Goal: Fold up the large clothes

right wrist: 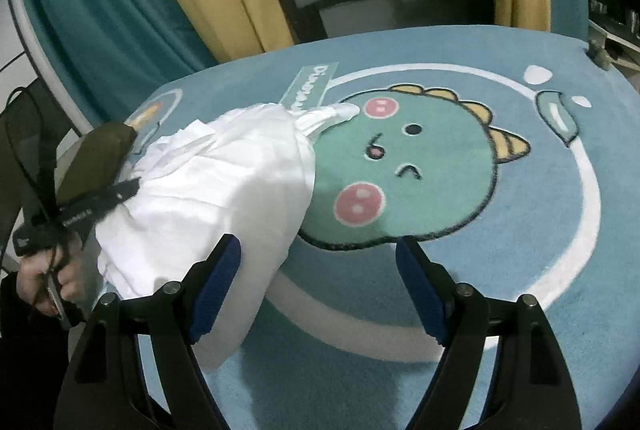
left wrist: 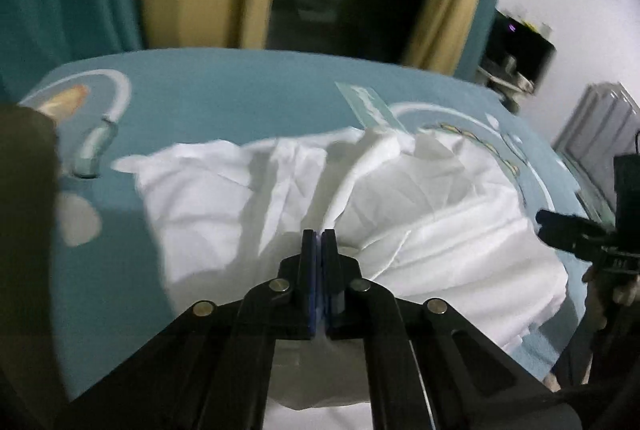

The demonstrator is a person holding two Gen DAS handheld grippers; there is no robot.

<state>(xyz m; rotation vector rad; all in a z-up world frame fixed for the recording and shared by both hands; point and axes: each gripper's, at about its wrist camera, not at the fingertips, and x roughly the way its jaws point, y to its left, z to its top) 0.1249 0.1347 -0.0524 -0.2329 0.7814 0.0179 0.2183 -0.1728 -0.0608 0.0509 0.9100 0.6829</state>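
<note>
Two tongs here: left tongs (left wrist: 319, 236) pinched tight on the white garment (left wrist: 280, 189) bunched mid-frame on the dinosaur rug (right wrist: 480, 310); right tongs (right wrist: 320, 258) gape empty. Mid-fold, I'd guess; next, right grabs an edge.

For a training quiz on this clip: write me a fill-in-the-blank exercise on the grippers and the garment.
The left gripper is shut on the ____ garment.
The right gripper has its jaws ____ and holds nothing.
The garment lies on a blue rug that shows a green ____ face.

Missing words: white; open; dinosaur
</note>
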